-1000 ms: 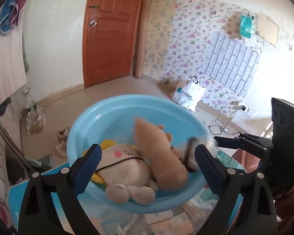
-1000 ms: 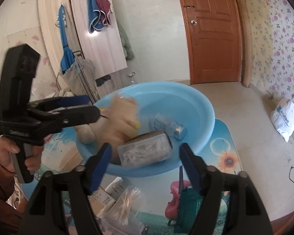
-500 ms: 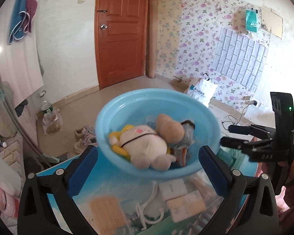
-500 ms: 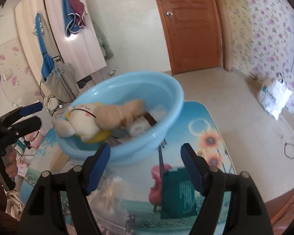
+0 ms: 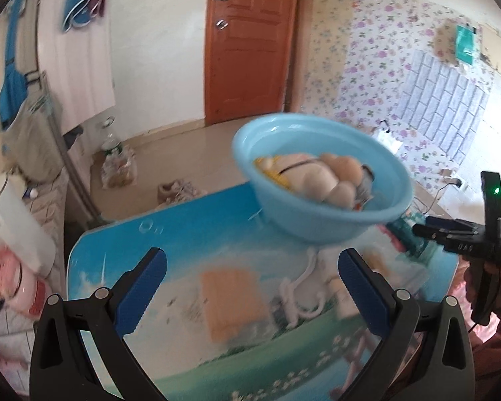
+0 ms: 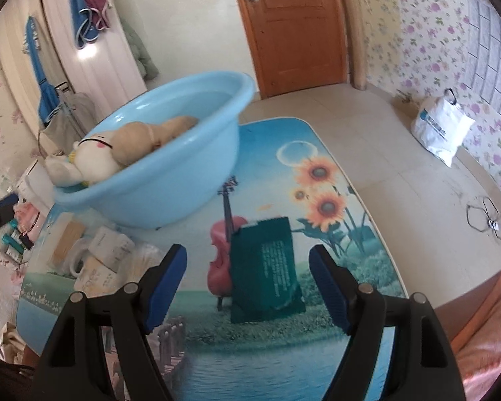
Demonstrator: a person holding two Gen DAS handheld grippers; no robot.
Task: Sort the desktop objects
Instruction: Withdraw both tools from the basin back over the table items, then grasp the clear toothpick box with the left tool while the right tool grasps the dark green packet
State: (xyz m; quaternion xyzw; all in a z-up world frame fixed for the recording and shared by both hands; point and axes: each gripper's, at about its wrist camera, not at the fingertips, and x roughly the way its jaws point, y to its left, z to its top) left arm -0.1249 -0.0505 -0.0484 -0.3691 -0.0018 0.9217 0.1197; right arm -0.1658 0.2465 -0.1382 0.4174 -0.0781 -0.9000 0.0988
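The left gripper (image 5: 248, 275) is seen with its blue pads spread wide and nothing between them, over the printed table (image 5: 190, 234). Beyond its pads, blurred, an orange-tan flat pack (image 5: 232, 300) and a white hook (image 5: 300, 287) lie on the tabletop. Further out, a blue basin (image 5: 320, 214) is tilted with its low rim toward the cameras, and soft toys (image 5: 317, 177) are heaped inside it.

The right gripper (image 6: 248, 285) is likewise released, empty, with a dark green packet (image 6: 267, 267) lying flat on the table just ahead of its pads. To the left of it, small boxes (image 6: 108, 247) and a clear bag of swabs (image 6: 143, 260) are clustered under the basin's edge. The basin (image 6: 170, 183) is shown tipped, a white toy (image 6: 87, 162) lolling over its lower rim. Whether the basin rests on the table or on the clutter cannot be told.
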